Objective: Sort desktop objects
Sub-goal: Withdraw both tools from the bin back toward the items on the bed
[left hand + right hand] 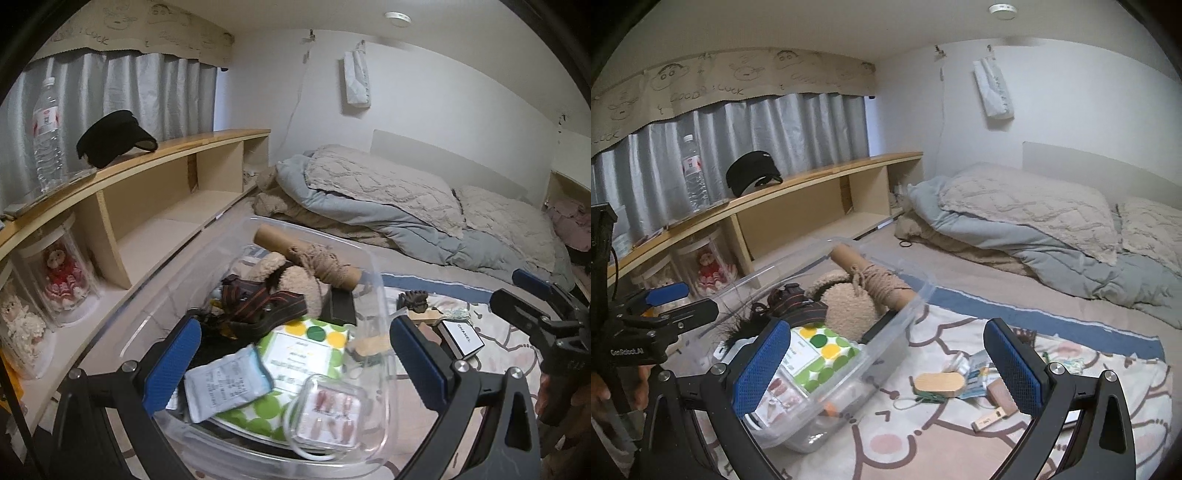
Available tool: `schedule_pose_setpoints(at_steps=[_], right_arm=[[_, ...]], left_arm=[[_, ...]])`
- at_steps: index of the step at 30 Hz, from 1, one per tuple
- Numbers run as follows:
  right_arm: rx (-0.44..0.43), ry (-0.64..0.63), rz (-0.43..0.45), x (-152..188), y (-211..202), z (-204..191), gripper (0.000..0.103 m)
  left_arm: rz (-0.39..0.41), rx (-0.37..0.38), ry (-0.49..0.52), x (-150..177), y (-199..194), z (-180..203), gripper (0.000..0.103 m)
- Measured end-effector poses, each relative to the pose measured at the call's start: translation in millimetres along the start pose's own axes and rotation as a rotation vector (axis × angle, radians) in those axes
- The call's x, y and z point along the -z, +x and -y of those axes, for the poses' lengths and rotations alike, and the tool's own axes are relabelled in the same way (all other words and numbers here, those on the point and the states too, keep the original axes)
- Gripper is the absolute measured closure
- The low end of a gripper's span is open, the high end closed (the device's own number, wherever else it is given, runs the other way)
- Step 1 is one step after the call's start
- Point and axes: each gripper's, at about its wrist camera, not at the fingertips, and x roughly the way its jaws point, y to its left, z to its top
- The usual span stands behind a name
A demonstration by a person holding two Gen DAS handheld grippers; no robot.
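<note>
Both grippers' fingers are apart and empty, left over the full bin. Next, the right likely grabs the wooden block on the bed.

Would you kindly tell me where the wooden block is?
In the right wrist view, the wooden block lies on the patterned blanket, right of the clear bin.

Looked like someone's bedroom: a bed with rumpled duvet, curtains, dolls on the shelf.
</note>
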Motion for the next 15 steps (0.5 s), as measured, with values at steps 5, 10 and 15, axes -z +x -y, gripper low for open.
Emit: schedule_pose_setpoints(at_steps=[5, 10, 15], right_arm=[[0.046, -0.005, 0.015, 3, -14, 13, 0.000], [0.094, 0.010, 0.013, 12, -28, 32, 0.000], [0.141, 0.026, 0.003, 21, -39, 51, 0.000]], left_arm=[[0.016, 0.000, 0.047, 1, 1, 20, 0.000], [0.027, 0.026, 0.072, 3, 3, 39, 0.000], [0.035, 0.069, 0.093, 4, 8, 61, 0.000]])
